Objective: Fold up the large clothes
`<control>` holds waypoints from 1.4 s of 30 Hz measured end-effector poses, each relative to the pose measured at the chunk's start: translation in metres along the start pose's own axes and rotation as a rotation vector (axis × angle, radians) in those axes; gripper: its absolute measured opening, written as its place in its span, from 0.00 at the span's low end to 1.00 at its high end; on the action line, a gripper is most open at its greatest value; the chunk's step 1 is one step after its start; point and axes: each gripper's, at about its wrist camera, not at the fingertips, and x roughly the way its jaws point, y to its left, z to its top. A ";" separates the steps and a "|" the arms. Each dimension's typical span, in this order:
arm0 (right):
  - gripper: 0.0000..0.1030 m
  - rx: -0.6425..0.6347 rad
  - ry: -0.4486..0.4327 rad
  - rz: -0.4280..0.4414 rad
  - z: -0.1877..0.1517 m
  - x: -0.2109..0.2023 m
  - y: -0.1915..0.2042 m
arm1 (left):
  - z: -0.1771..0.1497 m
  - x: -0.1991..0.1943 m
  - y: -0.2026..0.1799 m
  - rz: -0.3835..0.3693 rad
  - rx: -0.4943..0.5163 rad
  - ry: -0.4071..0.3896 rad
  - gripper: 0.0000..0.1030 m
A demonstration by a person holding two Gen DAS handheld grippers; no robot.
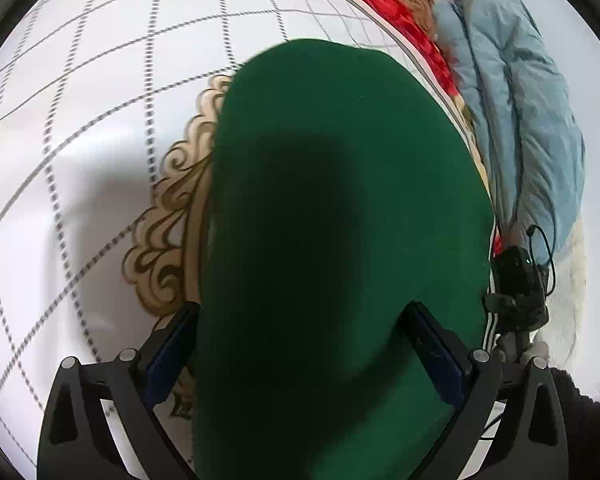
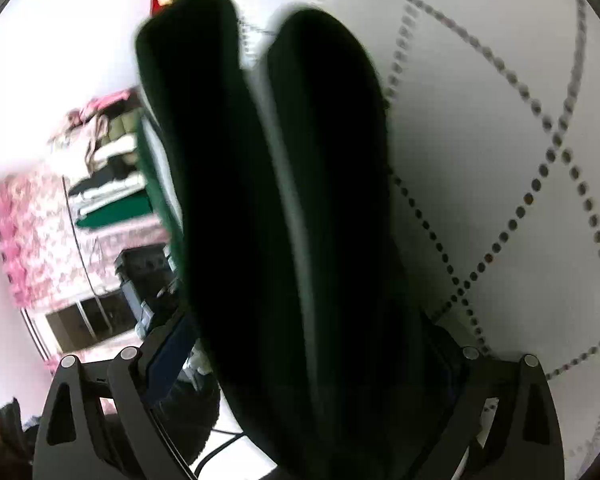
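Observation:
A dark green garment [image 1: 332, 216] fills the middle of the left wrist view, lying over a white bedsheet [image 1: 100, 80] with a grey dotted grid. My left gripper [image 1: 300, 344] has its jaws wide apart, with the green cloth lying thickly between the two blue pads [image 1: 172, 356]. In the right wrist view the same green garment [image 2: 284, 208] hangs in two thick folds between my right gripper's [image 2: 300, 360] fingers, over the white sheet [image 2: 500, 160]. Its jaws also stand wide, with the cloth bunched between them.
A light blue padded jacket [image 1: 512, 92] lies at the far right beside a red patterned blanket [image 1: 404, 12]. A black device with cables [image 1: 516, 280] sits at the right. The right wrist view shows stacked folded clothes [image 2: 108, 184] and pink patterned fabric [image 2: 36, 232] at left.

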 end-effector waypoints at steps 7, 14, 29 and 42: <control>0.76 -0.005 -0.073 -0.054 -0.002 0.029 0.023 | 0.016 -0.006 -0.019 0.042 0.126 -0.023 0.98; 0.55 0.030 -0.154 -0.043 -0.010 0.040 0.051 | 0.037 -0.032 -0.023 0.044 0.175 -0.048 0.98; 0.53 0.028 -0.168 -0.041 0.106 0.011 0.124 | 0.157 -0.061 -0.077 0.037 0.197 -0.133 0.98; 0.53 0.000 -0.145 -0.158 0.353 -0.004 0.149 | 0.339 0.028 -0.052 0.117 0.199 -0.087 0.98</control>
